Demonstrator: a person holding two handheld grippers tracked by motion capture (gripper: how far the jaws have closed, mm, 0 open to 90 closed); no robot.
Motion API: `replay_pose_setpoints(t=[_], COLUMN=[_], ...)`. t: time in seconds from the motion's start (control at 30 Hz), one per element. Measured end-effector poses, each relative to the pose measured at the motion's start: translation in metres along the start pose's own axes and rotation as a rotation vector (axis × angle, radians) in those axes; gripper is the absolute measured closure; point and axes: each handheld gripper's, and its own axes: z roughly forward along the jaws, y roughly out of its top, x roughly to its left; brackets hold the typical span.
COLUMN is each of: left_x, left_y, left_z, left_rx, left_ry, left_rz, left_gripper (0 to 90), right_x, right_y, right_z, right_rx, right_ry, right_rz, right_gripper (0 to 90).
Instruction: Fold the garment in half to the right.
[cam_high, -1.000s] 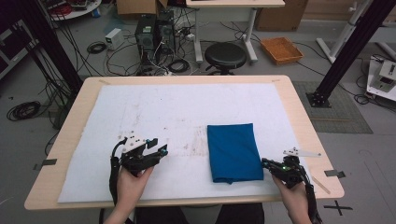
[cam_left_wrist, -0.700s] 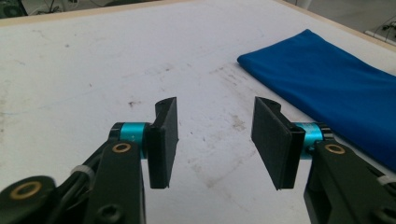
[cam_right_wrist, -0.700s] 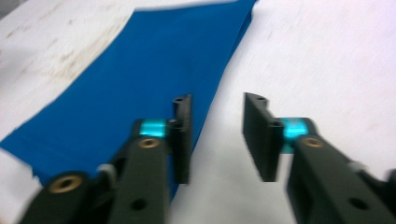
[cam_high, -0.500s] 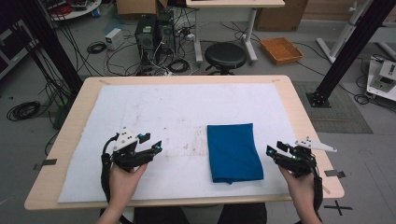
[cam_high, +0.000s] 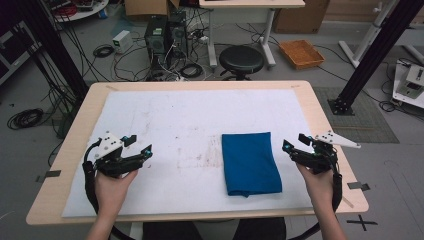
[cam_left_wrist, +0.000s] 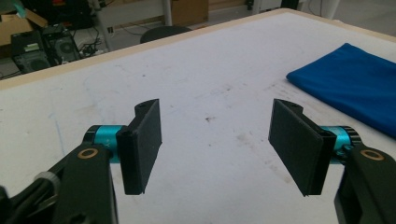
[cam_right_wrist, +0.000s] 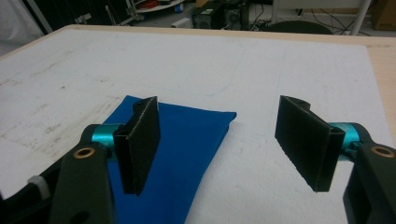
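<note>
A folded blue cloth (cam_high: 250, 162) lies flat on the white mat (cam_high: 190, 115), right of centre. My left gripper (cam_high: 140, 144) hovers over the mat's left part, well clear of the cloth; its jaws have just been opening and stand wide with nothing between them. In the left gripper view its pads (cam_left_wrist: 142, 144) frame bare mat, with the cloth (cam_left_wrist: 355, 88) off to the right. My right gripper (cam_high: 294, 141) is just right of the cloth, its jaws also freshly opened and empty. The right gripper view has the cloth (cam_right_wrist: 182, 140) below and behind its left pad (cam_right_wrist: 137, 144).
The wooden table edge (cam_high: 320, 115) frames the mat. Beyond the far side stand a black stool (cam_high: 242, 59), computer towers (cam_high: 165, 35) with cables, and an orange tray (cam_high: 302, 52) on the floor. Black frame posts (cam_high: 370, 55) rise at the right.
My left gripper has moved left, away from the cloth, and opened wider. My right gripper has lifted from the near right corner, moved farther up the table, and gone from shut to wide open.
</note>
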Motion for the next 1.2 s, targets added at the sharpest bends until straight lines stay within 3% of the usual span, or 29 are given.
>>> replay_pose_setpoints(t=[1.2], left_x=[-0.0032], left_y=[-0.0038], left_z=[0.0047], left_rx=[0.012], left_ry=[-0.013], left_rz=[0.004], left_gripper=[34.1], right_x=[-0.0073], right_y=[-0.0016], right_z=[0.0006], right_rx=[0.024], right_ry=[0.005], right_rz=[0.007], right_gripper=[29.1])
